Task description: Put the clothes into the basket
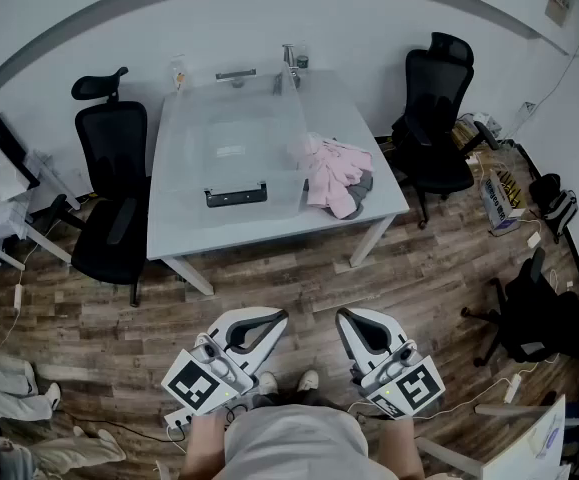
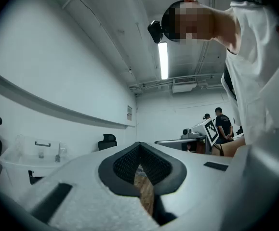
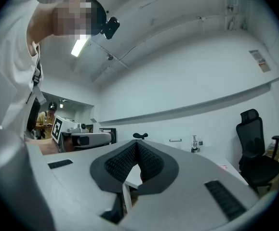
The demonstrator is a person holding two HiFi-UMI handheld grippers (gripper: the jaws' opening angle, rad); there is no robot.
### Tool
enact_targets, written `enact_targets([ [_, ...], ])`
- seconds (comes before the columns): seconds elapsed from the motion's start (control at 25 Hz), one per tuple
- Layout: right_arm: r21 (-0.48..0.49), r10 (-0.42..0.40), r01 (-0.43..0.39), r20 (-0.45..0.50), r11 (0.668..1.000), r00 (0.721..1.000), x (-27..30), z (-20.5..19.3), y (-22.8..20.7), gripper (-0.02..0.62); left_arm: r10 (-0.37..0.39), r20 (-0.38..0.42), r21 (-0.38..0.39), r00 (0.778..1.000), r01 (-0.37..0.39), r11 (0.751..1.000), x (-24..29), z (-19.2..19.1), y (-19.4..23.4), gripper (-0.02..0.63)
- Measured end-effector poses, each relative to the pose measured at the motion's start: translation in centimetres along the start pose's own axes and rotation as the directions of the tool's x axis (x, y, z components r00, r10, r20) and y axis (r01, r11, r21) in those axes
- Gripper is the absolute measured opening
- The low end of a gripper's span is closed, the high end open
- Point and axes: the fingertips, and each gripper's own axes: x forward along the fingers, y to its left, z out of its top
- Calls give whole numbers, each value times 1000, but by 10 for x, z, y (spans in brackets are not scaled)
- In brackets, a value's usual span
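Note:
A heap of pink clothes (image 1: pixel 334 173) with a grey piece lies at the right end of the white table (image 1: pixel 269 230), draped against a clear plastic basket (image 1: pixel 231 118) that has a black handle. Both grippers are far from the table, held low and level close to my body over the wood floor. The left gripper (image 1: pixel 280 316) is shut with nothing in it, and its jaws meet at the tip in the left gripper view (image 2: pixel 139 144). My right gripper (image 1: pixel 341 316) is likewise shut and empty (image 3: pixel 137 143).
Black office chairs stand left (image 1: pixel 114 198) and right (image 1: pixel 437 118) of the table, and another at the far right (image 1: pixel 534 313). Small bottles (image 1: pixel 178 73) sit at the table's back edge. Clothing lies on the floor at the lower left (image 1: pixel 9 388).

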Motion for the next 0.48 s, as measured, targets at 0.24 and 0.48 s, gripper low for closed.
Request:
enact_targets([
  [0.24,5,-8,8,-7,1000,1000,-4,-3,-7,3,5,-10,-1,1000,-5,1000,8,-2,-4,5],
  [0.48,-5,7,-7,-6,1000,1000,-13,2,-18,3,23,-13,12,1000,-22,1000,23,2,-12,5],
])
